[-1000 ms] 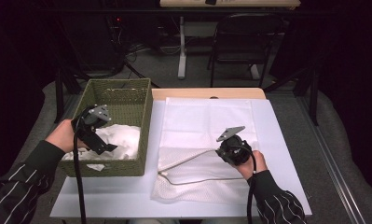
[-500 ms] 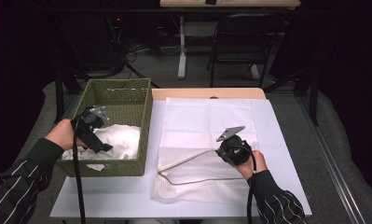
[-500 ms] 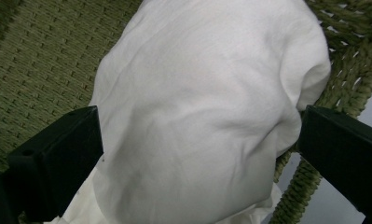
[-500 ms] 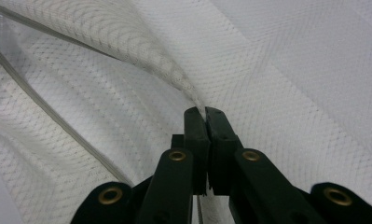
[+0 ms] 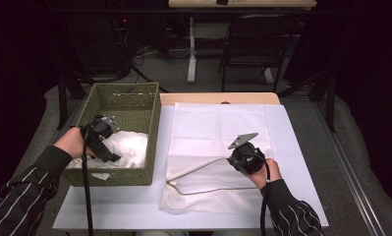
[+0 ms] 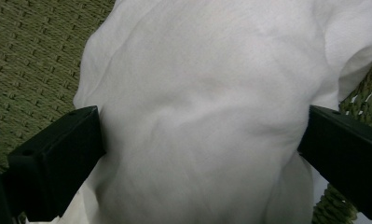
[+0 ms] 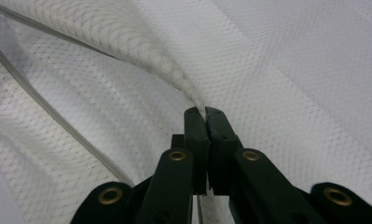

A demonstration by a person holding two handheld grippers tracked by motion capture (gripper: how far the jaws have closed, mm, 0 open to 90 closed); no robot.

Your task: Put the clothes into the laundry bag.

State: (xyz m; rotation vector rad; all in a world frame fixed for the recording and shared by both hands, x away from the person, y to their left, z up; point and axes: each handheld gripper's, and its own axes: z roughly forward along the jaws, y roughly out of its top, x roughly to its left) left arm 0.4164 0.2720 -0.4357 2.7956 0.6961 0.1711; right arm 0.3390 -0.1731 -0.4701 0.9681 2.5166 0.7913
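Now your left gripper (image 5: 103, 143) has dropped lower into the basket (image 5: 154, 118) at left of frame, jaws wide open astride the white cloth (image 6: 211, 107), not yet pinching it; so the pick-up looks near. Your right gripper (image 5: 235, 158) has stayed put at centre-right, shut tight on the mesh bag's (image 5: 208, 196) raised rim, holding its mouth open. The cloth lies crumpled and soft.

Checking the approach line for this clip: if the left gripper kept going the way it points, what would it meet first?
Most likely the white cloth in the woven basket; it lies right ahead between the left gripper's open jaws, though whether it already touches is unclear.
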